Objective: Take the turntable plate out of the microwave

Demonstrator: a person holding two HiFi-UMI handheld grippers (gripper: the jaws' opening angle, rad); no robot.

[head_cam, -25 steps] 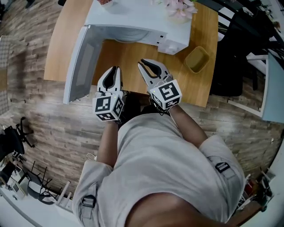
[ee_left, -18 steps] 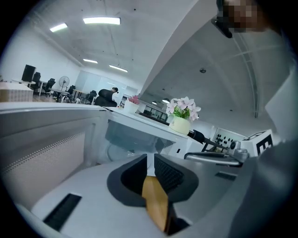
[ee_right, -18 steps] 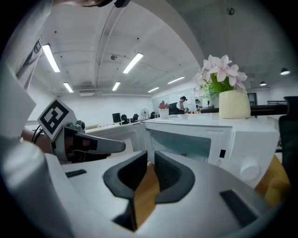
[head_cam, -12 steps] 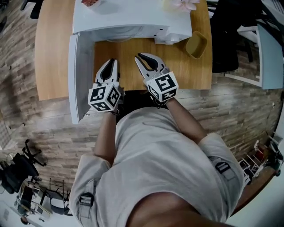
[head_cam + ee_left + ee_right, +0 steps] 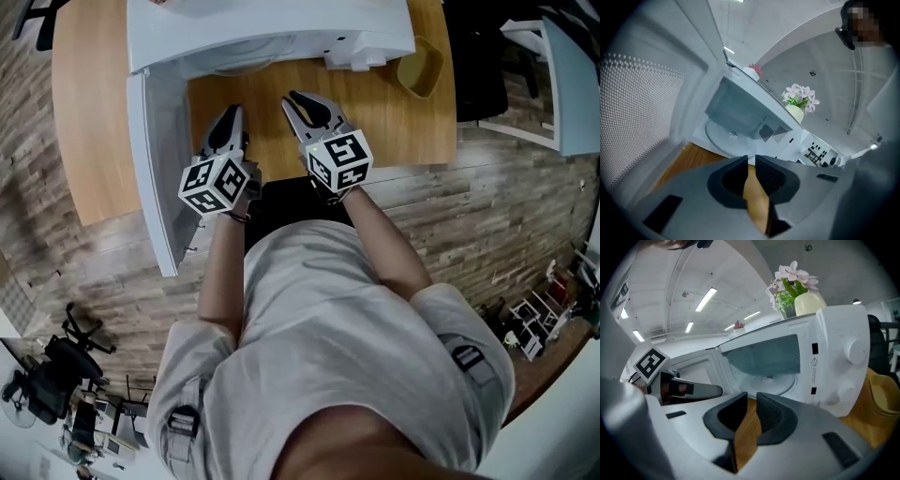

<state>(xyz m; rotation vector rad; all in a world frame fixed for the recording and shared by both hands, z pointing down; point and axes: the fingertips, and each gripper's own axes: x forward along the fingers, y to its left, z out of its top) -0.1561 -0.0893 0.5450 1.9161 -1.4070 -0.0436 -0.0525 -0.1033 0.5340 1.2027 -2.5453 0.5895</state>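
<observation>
Plate lies flat on microwave floor, door swung open at left. Looks like glass: likely heavy, stiff, slick, breakable. Best pinched at front rim, both sides, lifted level.

Left gripper short of opening, jaws at narrow slit, nothing between. Right gripper alongside, jaws just opened slightly, empty; only table shows through.

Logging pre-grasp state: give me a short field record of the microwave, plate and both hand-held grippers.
microwave: on wooden table, door swung open
turntable plate: inside cavity, untouched
left hand-held gripper: in front of opening, jaws slightly apart, empty
right hand-held gripper: beside it, jaws just been opening, nothing between
on top: vase of flowers
</observation>
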